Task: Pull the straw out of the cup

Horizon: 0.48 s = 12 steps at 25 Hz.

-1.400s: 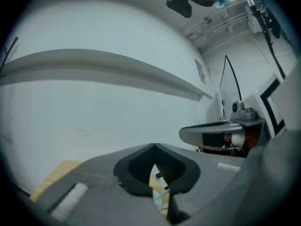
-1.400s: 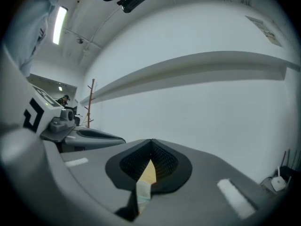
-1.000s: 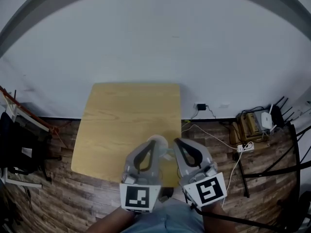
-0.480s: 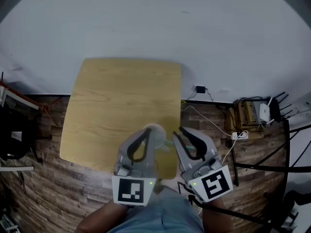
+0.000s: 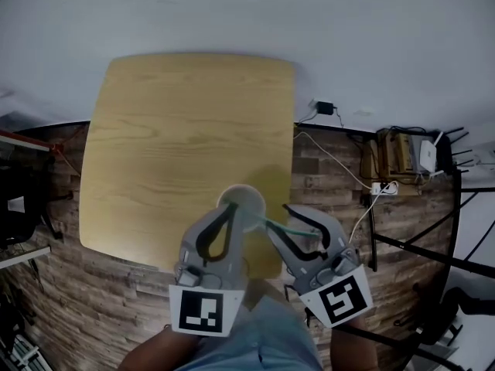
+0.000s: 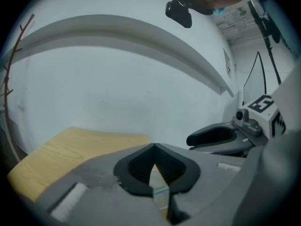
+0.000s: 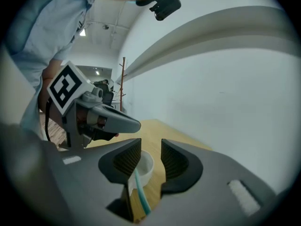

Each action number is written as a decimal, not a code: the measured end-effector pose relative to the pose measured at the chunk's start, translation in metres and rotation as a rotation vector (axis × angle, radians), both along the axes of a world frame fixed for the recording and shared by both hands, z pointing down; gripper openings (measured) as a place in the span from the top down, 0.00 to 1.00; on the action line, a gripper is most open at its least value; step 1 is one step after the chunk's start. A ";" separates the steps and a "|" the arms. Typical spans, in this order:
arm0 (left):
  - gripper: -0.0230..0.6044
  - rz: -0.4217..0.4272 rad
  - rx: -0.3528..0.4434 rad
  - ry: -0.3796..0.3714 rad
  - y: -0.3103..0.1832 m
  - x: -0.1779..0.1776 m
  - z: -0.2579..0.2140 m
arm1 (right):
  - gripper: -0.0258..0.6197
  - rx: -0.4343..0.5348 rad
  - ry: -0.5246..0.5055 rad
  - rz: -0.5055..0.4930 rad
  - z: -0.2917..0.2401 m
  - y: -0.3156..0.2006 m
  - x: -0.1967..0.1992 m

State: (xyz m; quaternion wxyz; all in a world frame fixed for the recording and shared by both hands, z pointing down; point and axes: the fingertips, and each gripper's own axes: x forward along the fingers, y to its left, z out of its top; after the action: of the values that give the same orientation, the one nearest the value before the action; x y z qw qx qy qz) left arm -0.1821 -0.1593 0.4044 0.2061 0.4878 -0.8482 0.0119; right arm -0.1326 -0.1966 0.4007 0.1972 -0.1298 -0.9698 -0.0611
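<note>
A white cup stands near the front edge of the light wooden table. My left gripper is shut on its rim; in the left gripper view the fingertips of the left gripper meet over the translucent cup wall. My right gripper is just right of the cup, and its jaws have just been opening. The teal straw lies loose between them. In the right gripper view the straw rests against the left pad of the right gripper, in front of the cup.
A power strip with cables and a box with a router lie on the wooden floor to the right of the table. A black stand is at the far right. Dark items sit left of the table.
Both grippers have sunk towards the table with the cup. The right gripper's jaws, shut before, now stand apart, and the teal straw shows between them.
</note>
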 end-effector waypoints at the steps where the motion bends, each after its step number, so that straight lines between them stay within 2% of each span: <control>1: 0.93 -0.001 -0.005 0.013 0.000 0.000 0.005 | 0.74 -0.001 0.023 -0.003 0.009 0.000 0.002; 5: 0.93 0.001 -0.035 0.065 0.001 -0.001 0.027 | 0.74 -0.023 0.083 -0.013 0.036 0.001 0.006; 12: 0.93 0.019 -0.056 0.107 -0.001 0.010 0.050 | 0.76 -0.037 0.142 -0.022 0.069 0.007 0.013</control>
State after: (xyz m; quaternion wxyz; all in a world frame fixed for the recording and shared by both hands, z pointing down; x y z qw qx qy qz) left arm -0.1720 -0.1605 0.4547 0.2643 0.4899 -0.8307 0.0115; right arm -0.1194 -0.1896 0.4700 0.2626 -0.1482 -0.9528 -0.0360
